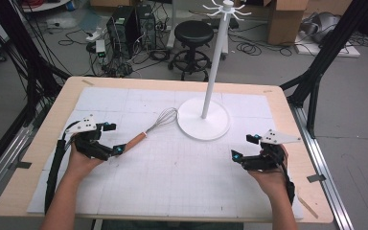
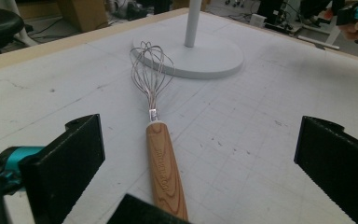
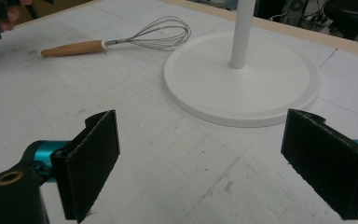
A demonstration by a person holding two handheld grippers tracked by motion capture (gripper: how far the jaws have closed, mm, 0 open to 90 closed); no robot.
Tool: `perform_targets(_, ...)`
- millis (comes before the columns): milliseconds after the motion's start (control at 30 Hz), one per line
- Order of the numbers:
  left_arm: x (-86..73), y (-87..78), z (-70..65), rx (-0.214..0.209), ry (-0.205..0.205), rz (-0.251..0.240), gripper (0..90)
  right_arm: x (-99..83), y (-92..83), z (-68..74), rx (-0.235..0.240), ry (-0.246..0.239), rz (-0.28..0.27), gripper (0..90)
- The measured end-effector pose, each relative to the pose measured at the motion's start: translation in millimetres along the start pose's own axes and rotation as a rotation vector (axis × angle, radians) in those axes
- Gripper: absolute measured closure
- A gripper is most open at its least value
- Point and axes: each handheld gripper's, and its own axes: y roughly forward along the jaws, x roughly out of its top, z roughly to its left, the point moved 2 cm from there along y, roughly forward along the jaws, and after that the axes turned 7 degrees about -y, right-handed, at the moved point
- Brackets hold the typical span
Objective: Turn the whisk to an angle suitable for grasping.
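Observation:
A whisk with a wooden handle (image 1: 135, 140) (image 2: 164, 171) (image 3: 72, 48) lies flat on the white mat, its wire head (image 1: 164, 118) (image 2: 150, 70) (image 3: 161, 33) pointing toward the white stand's round base (image 1: 203, 122) (image 2: 205, 58) (image 3: 242, 86). My left gripper (image 1: 113, 138) (image 2: 193, 163) is open, jaws wide apart on either side of the handle's near end, not touching it. My right gripper (image 1: 244, 146) (image 3: 216, 165) is open and empty over bare mat, in front of the stand's base.
The stand's white pole (image 1: 214, 67) rises to a crown of hooks (image 1: 226, 9) at the back centre. The white gridded mat (image 1: 182, 182) covers most of the wooden table (image 1: 38, 139). A black stool (image 1: 193, 33), computers and cables sit on the floor beyond.

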Motion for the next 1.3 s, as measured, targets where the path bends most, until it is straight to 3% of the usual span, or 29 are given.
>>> perform_targets(467,3.6,6.3,-3.3,0.001,0.008,0.004,2.1,0.4,0.7,1.5,-0.013,-0.008,0.011,10.5)
perform_targets(633,5.7,16.4,-1.9,0.012,0.01,0.039,2.2,0.4,0.0,0.7,-0.007,-0.007,0.009,10.5)
perform_targets(667,7.4,22.7,-0.8,0.023,0.011,0.067,2.2,0.6,-0.3,0.6,-0.009,-0.007,0.008,10.5)
perform_targets(833,12.7,37.6,4.6,0.057,-0.003,0.116,2.2,1.9,-1.4,2.1,-0.007,-0.013,0.01,10.5)
perform_targets(967,10.5,44.3,9.1,0.081,-0.015,0.142,2.2,2.8,-1.9,2.2,-0.009,-0.016,0.009,10.5)
perform_targets(1133,3.0,49.7,14.7,0.111,-0.015,0.218,2.8,2.0,-0.7,2.5,-0.007,-0.014,0.021,10.5)
perform_targets(1267,2.3,50.3,15.5,0.103,-0.013,0.218,10.5,1.5,1.7,3.2,-0.01,-0.022,0.032,10.5)
perform_targets(1300,2.0,50.7,16.5,0.118,-0.019,0.216,10.6,1.4,2.4,3.5,-0.008,-0.026,0.036,10.5)
